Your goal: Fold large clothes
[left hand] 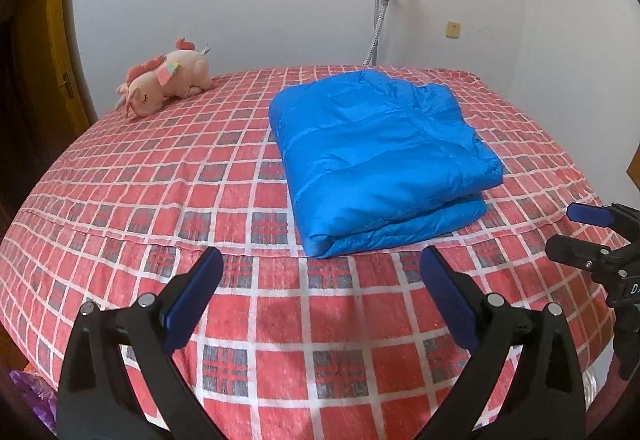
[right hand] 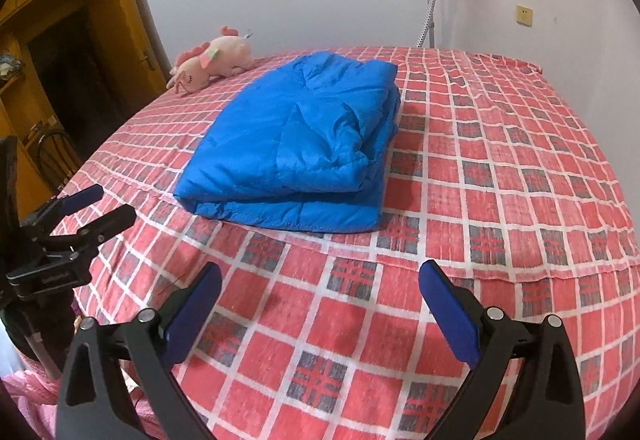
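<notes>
A blue puffer jacket (left hand: 376, 156) lies folded into a thick rectangle on the red checked bed (left hand: 200, 200). It also shows in the right wrist view (right hand: 296, 144). My left gripper (left hand: 320, 260) is open and empty, held above the bed just short of the jacket's near edge. My right gripper (right hand: 320, 276) is open and empty, also short of the jacket's near edge. The right gripper shows at the right edge of the left wrist view (left hand: 576, 232), and the left gripper shows at the left edge of the right wrist view (right hand: 96, 208).
A pink plush toy (left hand: 164, 80) lies at the bed's far left corner. A garment steamer pole (left hand: 378, 0) stands against the white wall behind the bed. A wooden door (right hand: 80, 60) is to the left.
</notes>
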Demonstrator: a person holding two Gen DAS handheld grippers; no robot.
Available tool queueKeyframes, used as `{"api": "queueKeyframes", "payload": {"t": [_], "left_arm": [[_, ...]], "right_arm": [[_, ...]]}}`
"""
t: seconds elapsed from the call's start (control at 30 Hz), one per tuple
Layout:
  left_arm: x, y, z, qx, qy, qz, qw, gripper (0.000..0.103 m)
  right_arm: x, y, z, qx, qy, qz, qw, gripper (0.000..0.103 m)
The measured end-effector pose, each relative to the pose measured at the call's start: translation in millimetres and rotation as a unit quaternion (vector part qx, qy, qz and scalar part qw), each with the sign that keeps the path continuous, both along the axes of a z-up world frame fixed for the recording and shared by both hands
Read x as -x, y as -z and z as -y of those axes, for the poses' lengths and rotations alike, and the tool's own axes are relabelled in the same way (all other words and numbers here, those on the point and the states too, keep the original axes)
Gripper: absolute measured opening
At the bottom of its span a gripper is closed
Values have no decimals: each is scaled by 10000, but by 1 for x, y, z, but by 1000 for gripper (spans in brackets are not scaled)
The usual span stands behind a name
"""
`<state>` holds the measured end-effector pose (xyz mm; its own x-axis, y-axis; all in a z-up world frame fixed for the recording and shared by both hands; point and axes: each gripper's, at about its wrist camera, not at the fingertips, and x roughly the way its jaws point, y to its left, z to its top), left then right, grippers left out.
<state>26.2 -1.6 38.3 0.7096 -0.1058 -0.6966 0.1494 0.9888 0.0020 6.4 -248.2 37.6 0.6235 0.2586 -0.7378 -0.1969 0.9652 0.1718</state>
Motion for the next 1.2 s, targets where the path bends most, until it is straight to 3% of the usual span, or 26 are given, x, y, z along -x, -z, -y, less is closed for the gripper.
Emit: {"api": "queueKeyframes", "payload": {"t": [1.2], "left_arm": [[17, -4, -6, 71, -45, 88, 9999, 98]], "right_arm": [[10, -4, -3, 37, -14, 67, 10000, 99]]}}
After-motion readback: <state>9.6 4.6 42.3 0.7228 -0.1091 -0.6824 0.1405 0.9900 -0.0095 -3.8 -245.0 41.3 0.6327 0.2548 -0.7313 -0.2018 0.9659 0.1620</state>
